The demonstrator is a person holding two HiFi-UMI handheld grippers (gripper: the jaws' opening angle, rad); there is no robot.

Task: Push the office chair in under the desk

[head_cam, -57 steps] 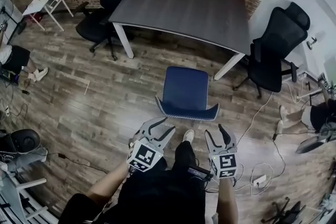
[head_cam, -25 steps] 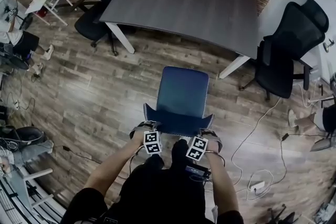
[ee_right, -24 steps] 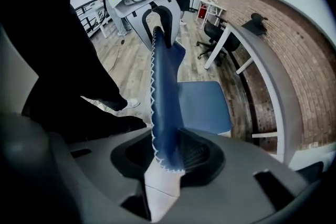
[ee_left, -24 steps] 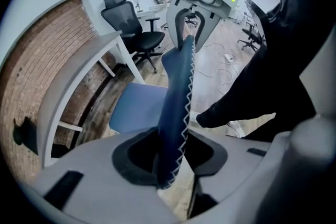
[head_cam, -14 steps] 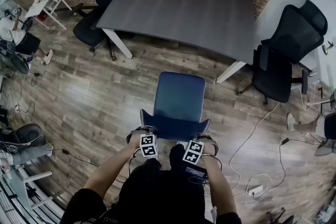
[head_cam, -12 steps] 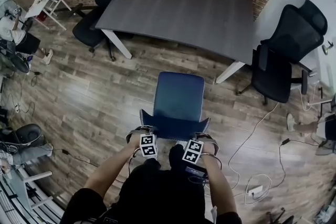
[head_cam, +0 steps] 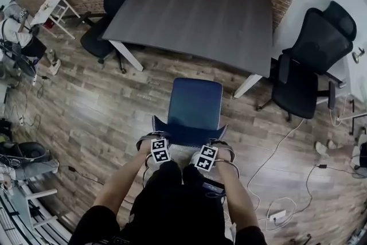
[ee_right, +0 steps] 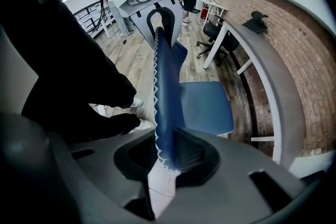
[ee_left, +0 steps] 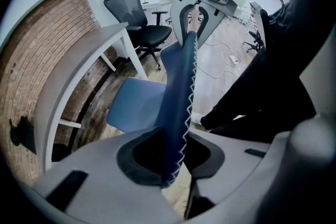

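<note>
Step in hand: grip taken on the blue padded office chair [head_cam: 196, 101], push towards the desk starting. The chair stands on the wood-plank floor [head_cam: 103, 106], seat facing the dark grey rectangular desk with white legs [head_cam: 195, 14], front edge near the desk's near edge but not yet under it. The gap between the desk legs looks wide enough.

Left gripper [head_cam: 150, 138]: jaws have just been closing and stand narrow, pinching the top rim of the chair's backrest [ee_left: 178, 86], whose white zigzag-stitched edge runs down between the pads.

Right gripper [head_cam: 221, 144]: same. Its jaws have just been closing and stand narrow, clamped on the other end of the backrest rim, with blue fabric against the textured pad [ee_right: 191, 155].

Next, as I judge it: an even, level push from both grippers so the chair rolls straight and doesn't swivel. Watch the right desk leg [head_cam: 248, 86] and the black mesh chairs on either side [head_cam: 307, 60].
</note>
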